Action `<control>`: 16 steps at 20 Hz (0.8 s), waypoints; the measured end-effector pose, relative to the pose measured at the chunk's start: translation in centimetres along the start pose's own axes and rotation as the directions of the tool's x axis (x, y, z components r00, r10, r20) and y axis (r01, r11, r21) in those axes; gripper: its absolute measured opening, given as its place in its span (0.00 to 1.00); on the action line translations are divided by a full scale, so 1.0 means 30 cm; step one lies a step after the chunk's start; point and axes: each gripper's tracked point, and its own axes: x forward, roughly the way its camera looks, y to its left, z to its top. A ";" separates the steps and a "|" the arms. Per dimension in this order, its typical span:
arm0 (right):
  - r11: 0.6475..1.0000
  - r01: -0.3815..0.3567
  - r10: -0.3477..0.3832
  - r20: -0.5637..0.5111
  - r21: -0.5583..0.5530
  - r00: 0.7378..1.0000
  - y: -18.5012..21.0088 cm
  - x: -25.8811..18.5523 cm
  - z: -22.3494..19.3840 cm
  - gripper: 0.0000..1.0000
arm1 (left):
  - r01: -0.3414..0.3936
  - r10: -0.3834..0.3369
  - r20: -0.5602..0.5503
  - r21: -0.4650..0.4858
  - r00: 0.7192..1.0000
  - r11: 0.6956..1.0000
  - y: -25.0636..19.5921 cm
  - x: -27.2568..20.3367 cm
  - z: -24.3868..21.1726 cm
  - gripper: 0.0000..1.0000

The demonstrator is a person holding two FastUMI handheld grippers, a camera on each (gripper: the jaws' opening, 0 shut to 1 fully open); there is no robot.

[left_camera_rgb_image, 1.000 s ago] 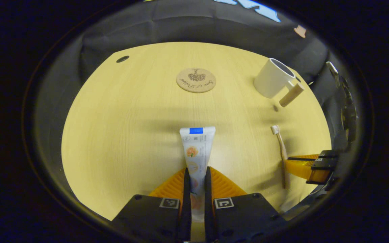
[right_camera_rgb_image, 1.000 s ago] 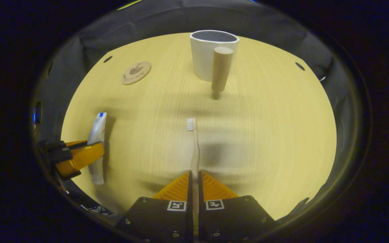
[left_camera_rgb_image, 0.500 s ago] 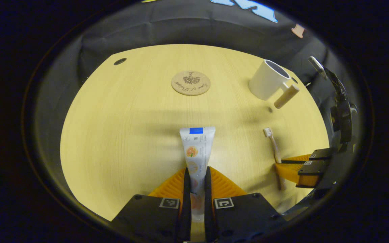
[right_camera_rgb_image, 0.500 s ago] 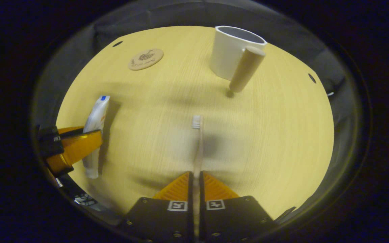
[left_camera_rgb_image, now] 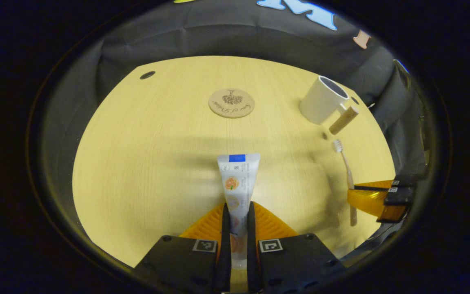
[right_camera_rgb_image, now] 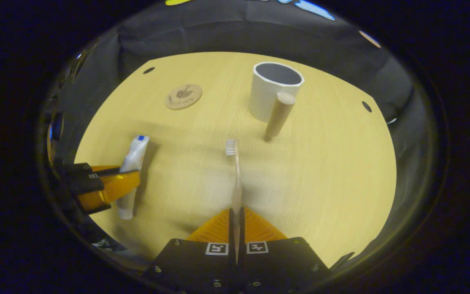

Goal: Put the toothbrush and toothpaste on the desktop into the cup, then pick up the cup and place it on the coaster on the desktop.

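**Desk:** Take me across the table from the left. What have you got?

**Operator:** In the left gripper view, farthest left is a small dark hole (left_camera_rgb_image: 147,75) in the desktop (left_camera_rgb_image: 145,155). Next comes the round coaster (left_camera_rgb_image: 231,103), bare, lying flat toward the far edge. Straight below it my left gripper (left_camera_rgb_image: 238,212) has both fingers pressed on the toothpaste (left_camera_rgb_image: 237,179); the tube points away from me, crimped end toward the coaster, and I see it raised off the wood.

**Desk:** And to the right of that?

**Operator:** The white cup (left_camera_rgb_image: 322,100) stands upright near the far right edge, its wooden handle (left_camera_rgb_image: 343,120) sticking out toward me. Nothing is in it that I can see. Just below the handle is the toothbrush (left_camera_rgb_image: 346,163), bristle end near the cup, with the right gripper (left_camera_rgb_image: 371,196) clamped on its lower half.

**Desk:** Confirm that from the other camera.

**Operator:** In the right gripper view my right gripper (right_camera_rgb_image: 236,216) has its jaws closed tight on the toothbrush (right_camera_rgb_image: 235,171) stem, bristles pointing at the cup (right_camera_rgb_image: 273,96) ahead. The coaster (right_camera_rgb_image: 183,96) sits well apart on the cup's left.
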 end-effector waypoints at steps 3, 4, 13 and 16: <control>0.997 -0.041 0.032 0.131 0.068 0.991 -0.015 -0.074 0.111 0.01 | 0.030 -0.030 0.061 -0.005 0.998 1.000 -0.028 -0.016 0.055 0.23; 0.995 -0.060 0.044 0.178 0.084 0.983 -0.020 -0.103 0.148 0.00 | 0.037 -0.036 0.086 -0.003 0.996 0.999 -0.040 -0.021 0.079 0.23; 0.978 -0.176 0.085 0.553 0.113 0.828 -0.034 -0.215 0.488 0.01 | 0.070 -0.079 0.324 0.039 0.943 0.997 -0.180 -0.075 0.366 0.28; 0.976 -0.189 0.076 0.643 0.108 0.762 -0.053 -0.233 0.593 0.01 | 0.079 -0.089 0.383 0.042 0.920 0.996 -0.226 -0.089 0.435 0.29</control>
